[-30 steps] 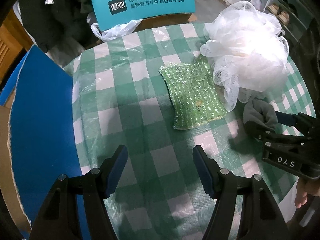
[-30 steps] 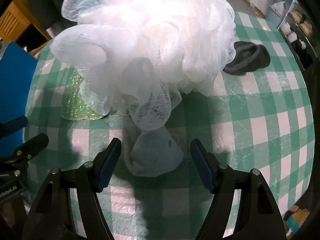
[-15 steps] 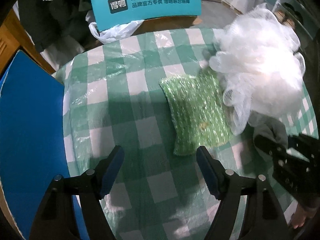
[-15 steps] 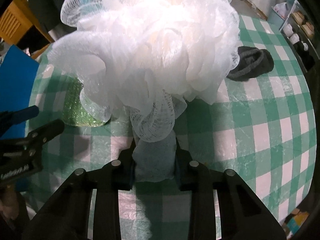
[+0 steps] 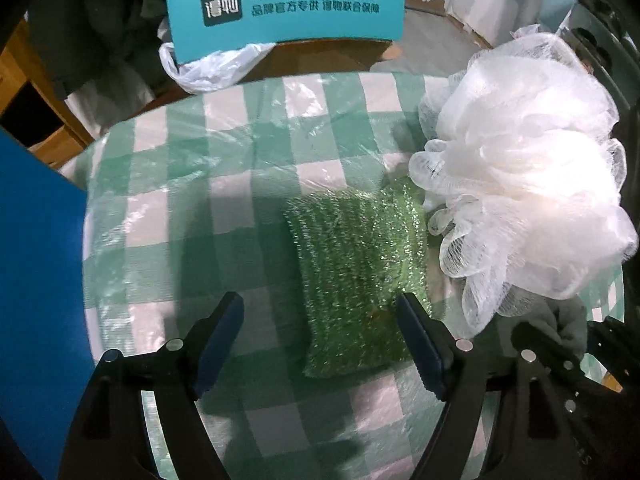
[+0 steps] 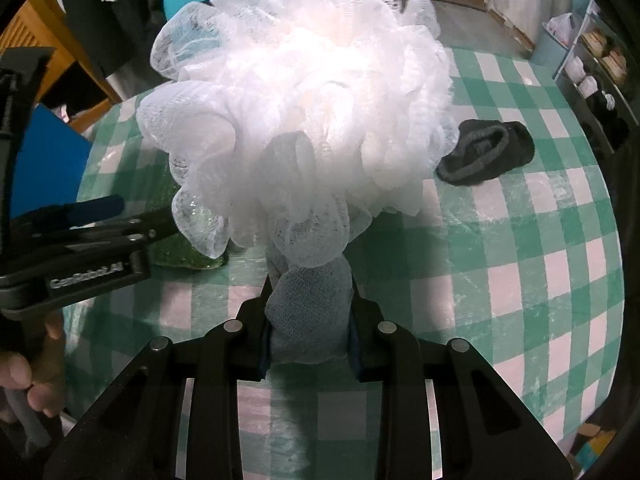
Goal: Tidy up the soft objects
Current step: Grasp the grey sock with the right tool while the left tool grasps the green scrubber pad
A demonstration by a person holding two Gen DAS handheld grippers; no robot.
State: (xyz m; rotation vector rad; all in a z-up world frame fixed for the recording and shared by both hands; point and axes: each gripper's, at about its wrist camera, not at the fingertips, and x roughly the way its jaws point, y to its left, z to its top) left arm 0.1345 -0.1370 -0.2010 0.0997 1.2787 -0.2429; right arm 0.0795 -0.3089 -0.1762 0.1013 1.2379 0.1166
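A big white mesh bath puff (image 6: 304, 120) fills the right wrist view and shows at the right of the left wrist view (image 5: 528, 200). My right gripper (image 6: 310, 332) is shut on the puff's grey-white lower tail (image 6: 308, 320) and holds it over the checked table. A green glittery scrub pad (image 5: 356, 276) lies flat on the cloth, partly under the puff. My left gripper (image 5: 320, 344) is open, its fingers on either side of the pad's near end. A dark grey rolled sock (image 6: 486, 156) lies behind the puff to the right.
The round table has a green-and-white checked cloth (image 5: 240, 216) under clear plastic. A blue board (image 5: 36, 280) stands at the table's left edge. A teal chair back (image 5: 284, 4) with a white plastic bag (image 5: 208, 68) is beyond the far edge. Shelves stand at the right.
My right gripper shut on the puff's tail and raised it. My left gripper moved forward and right until its open fingers came around the green pad's near end.
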